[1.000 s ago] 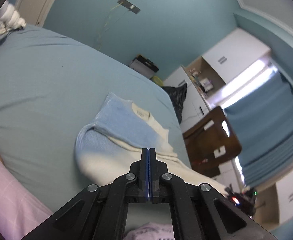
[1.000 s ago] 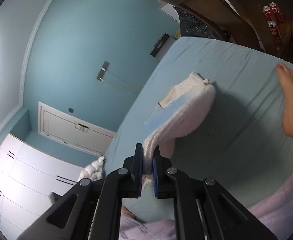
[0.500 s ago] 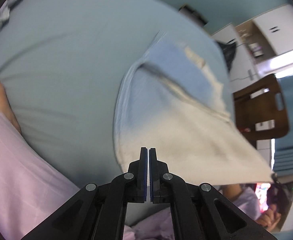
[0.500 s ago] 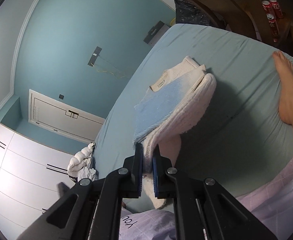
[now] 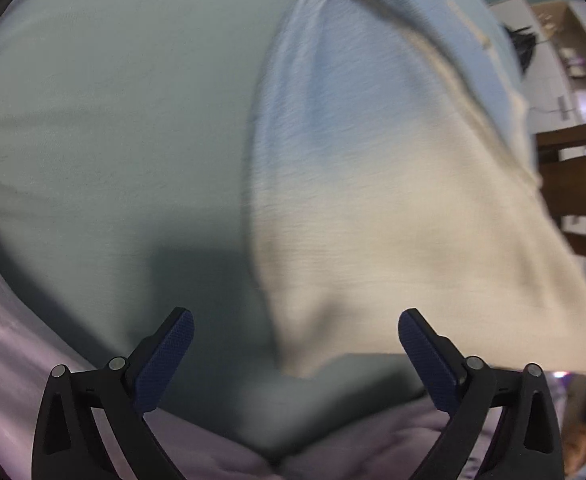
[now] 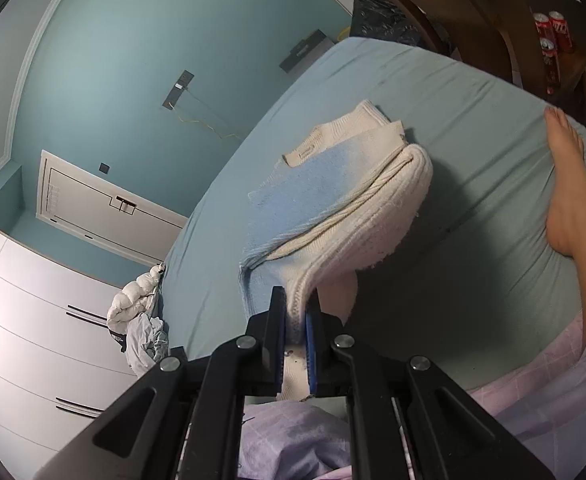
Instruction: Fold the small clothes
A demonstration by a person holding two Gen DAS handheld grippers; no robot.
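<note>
Bare bed sheet [image 5: 93, 120] is seen left of the spread left tool [image 5: 295, 330]; the sweater [image 5: 393, 200] blocks ahead and right.

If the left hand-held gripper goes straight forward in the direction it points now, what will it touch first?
Most likely the cream lower edge of the sweater, which lies just ahead of the open left hand-held gripper. The bed sheet is right beneath it. The picture is blurred, so depth is uncertain.

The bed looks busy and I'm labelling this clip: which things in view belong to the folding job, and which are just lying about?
Part of the job:
- blue-and-cream sweater
- right gripper, shut on its edge
- left gripper, open
- bed sheet it lies on

Lying about:
- bundle of clothes
- soda cans
- black bag
- bare foot
</note>
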